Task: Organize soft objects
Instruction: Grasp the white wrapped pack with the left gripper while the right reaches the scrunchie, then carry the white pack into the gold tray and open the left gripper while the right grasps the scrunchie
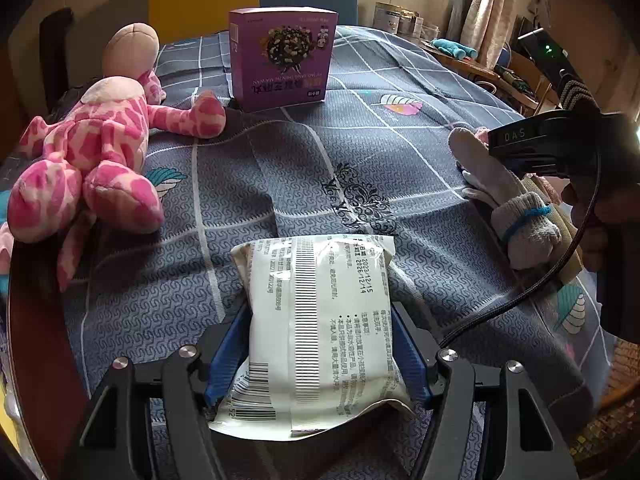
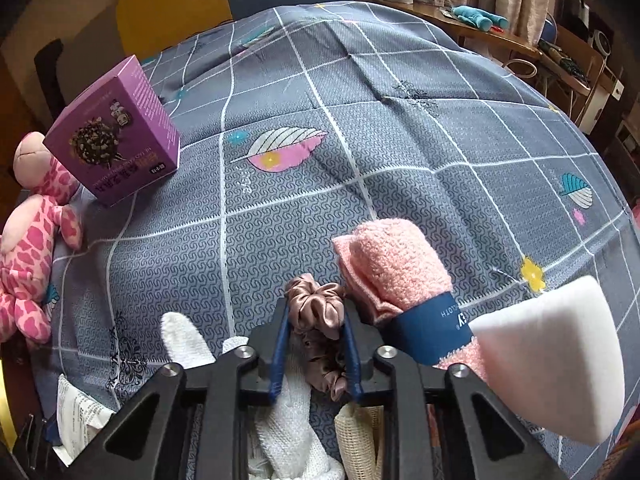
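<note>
A white printed packet (image 1: 320, 320) lies lengthwise between the blue pads (image 1: 224, 356) of my left gripper (image 1: 320, 308), which touch both its sides; its far end rests on the grey checked bedspread (image 1: 360, 152). My right gripper (image 2: 317, 312) is shut on a mauve satin scrunchie (image 2: 312, 292), pinched between its blue pads. Just right of it lie a rolled pink towel (image 2: 392, 272) with a blue band and a white sponge block (image 2: 560, 360). White gloves (image 2: 184, 340) lie to its left, and a glove bundle (image 1: 524, 224) tied with blue cord shows under the right-hand tool.
A pink spotted plush (image 1: 92, 152) lies at the left edge of the bed. A purple box (image 1: 280, 60) stands upright behind it. White and cream knit cloths (image 2: 292, 432) lie under the right gripper. A cluttered wooden desk (image 2: 500, 40) runs along the far right.
</note>
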`<control>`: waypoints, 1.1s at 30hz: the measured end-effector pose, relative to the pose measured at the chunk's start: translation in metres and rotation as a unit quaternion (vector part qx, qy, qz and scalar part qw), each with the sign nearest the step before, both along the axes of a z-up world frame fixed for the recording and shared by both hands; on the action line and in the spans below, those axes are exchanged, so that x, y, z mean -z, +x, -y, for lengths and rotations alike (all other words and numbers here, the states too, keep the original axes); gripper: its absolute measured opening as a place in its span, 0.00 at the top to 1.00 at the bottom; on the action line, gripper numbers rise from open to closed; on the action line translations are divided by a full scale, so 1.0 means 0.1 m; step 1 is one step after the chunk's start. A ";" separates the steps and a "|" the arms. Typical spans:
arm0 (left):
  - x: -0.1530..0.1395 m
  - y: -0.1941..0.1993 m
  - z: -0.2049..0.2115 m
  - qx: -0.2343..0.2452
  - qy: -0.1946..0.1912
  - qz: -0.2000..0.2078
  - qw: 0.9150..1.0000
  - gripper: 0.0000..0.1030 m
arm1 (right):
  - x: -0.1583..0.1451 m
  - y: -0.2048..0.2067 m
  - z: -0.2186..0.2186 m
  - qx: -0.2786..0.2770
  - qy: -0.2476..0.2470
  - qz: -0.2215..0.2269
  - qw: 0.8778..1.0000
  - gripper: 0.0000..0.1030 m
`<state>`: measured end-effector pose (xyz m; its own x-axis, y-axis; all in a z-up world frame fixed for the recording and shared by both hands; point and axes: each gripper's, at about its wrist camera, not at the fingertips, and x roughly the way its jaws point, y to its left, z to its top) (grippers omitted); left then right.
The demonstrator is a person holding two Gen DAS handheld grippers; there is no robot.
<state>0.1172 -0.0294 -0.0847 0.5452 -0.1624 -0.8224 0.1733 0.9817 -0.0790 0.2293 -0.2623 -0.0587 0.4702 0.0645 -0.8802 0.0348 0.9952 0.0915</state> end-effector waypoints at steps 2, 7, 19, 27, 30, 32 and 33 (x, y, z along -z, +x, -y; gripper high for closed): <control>0.00 0.00 -0.01 -0.001 -0.003 0.001 1.000 0.33 | -0.02 -0.01 0.00 0.001 -0.001 0.005 1.000 0.88; 0.00 -0.01 -0.01 -0.002 -0.006 0.003 1.000 0.33 | -0.35 -0.14 -0.09 -0.022 0.011 0.082 0.996 0.88; -0.18 -0.11 -0.16 -0.016 -0.026 0.004 1.000 0.44 | -0.90 -0.63 -0.49 -0.133 0.062 0.177 0.973 0.88; -0.58 -0.47 -0.33 -0.025 -0.025 0.040 0.999 0.44 | -0.50 -0.74 -0.81 -0.197 0.122 0.030 0.972 0.88; -0.67 -0.59 -0.43 -0.036 -0.031 0.045 0.998 0.44 | -0.34 -0.74 -0.85 -0.189 0.119 0.009 0.975 0.88; -0.74 -0.66 -0.50 -0.045 -0.030 0.052 0.997 0.43 | -0.22 -0.75 -0.85 -0.180 0.113 0.001 0.977 0.88; -0.77 -0.68 -0.54 -0.050 -0.029 0.055 0.997 0.43 | -0.16 -0.75 -0.86 -0.173 0.099 -0.002 0.980 0.88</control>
<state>0.0491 0.0248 -0.0075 0.6481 -0.1478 -0.7471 0.0863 0.9889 -0.1209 0.1547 -0.1762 -0.0429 0.3871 0.3892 -0.8359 -0.3016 0.9101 0.2841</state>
